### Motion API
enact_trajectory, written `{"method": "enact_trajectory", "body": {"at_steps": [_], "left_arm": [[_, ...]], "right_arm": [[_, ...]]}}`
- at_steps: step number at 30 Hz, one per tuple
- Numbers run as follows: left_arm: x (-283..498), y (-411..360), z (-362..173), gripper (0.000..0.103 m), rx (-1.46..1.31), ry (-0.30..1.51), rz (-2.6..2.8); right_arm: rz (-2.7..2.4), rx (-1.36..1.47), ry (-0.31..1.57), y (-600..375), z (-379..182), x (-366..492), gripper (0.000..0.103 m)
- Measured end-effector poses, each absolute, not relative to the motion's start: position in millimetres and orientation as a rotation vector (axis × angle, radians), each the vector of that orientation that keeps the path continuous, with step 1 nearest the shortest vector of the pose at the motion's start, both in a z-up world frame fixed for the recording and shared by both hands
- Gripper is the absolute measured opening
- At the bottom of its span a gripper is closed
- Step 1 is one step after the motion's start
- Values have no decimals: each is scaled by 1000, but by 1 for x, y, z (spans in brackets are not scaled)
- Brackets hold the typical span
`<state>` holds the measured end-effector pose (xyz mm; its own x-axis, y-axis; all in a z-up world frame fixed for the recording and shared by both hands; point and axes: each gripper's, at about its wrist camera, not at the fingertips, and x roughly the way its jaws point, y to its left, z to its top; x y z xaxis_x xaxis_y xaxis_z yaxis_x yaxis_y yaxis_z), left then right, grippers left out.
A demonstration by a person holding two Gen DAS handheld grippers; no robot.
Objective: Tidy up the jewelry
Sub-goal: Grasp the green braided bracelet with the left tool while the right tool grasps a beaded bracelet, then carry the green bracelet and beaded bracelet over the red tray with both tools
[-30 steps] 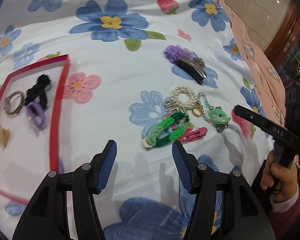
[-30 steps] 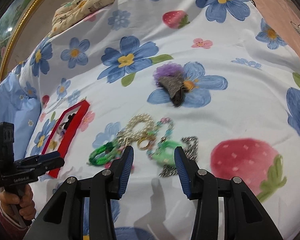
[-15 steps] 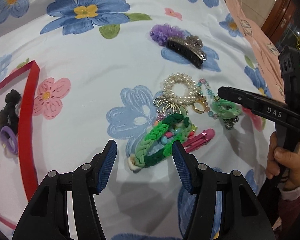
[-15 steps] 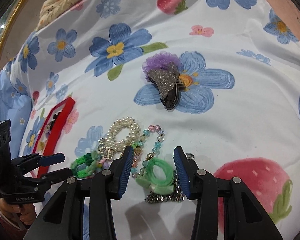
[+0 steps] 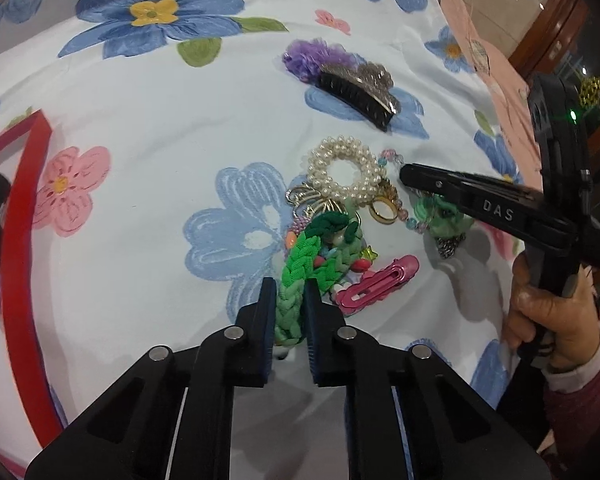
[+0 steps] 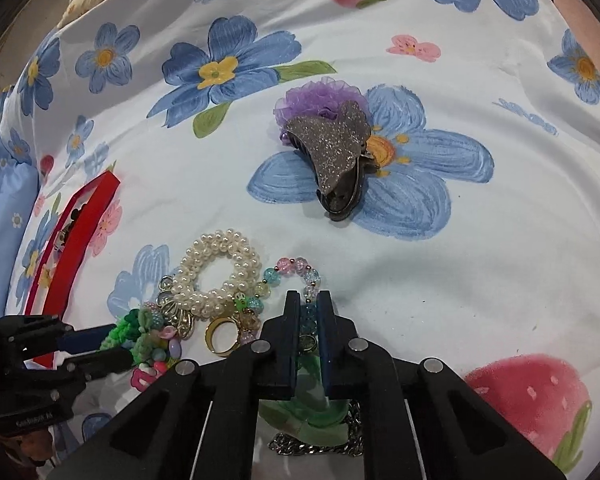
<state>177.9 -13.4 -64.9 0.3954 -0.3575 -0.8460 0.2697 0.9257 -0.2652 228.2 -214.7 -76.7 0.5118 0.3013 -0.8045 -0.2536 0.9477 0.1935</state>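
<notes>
While a second ago both sets of jaws stood wide above the pile, they now sit clamped:
Left gripper (image 5: 287,304): closed on the green braided band (image 5: 300,276), low in the heap.
Right gripper (image 6: 308,320): closed on the pastel bead bracelet (image 6: 296,268); pale green piece (image 6: 312,420) beneath it.
Pearl ring (image 5: 344,168): unmoved, between both tools.
Pink clip (image 5: 376,280): touching the band.
Glitter claw clip (image 6: 332,148): well apart, farther back.
Red tray (image 5: 20,272): left, slid toward the frame edge.
Bedsheet (image 5: 160,120): floral, under everything.
</notes>
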Motion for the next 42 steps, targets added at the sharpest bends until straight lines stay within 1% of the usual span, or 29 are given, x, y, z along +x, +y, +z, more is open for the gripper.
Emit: {"method": "enact_trajectory", "body": {"at_steps": [6, 14, 31, 42], "left_arm": [[165, 9, -49, 10, -184, 1053, -381], [141, 39, -28, 10, -266, 987, -344], [90, 126, -5, 10, -391, 890, -197], [70, 187, -9, 10, -458, 865, -78]], "right_arm": [[369, 111, 901, -214, -51, 215, 7], [458, 148, 856, -190, -26, 194, 7], [670, 117, 819, -94, 1, 159, 7], [781, 93, 826, -39, 5, 151, 7]]}}
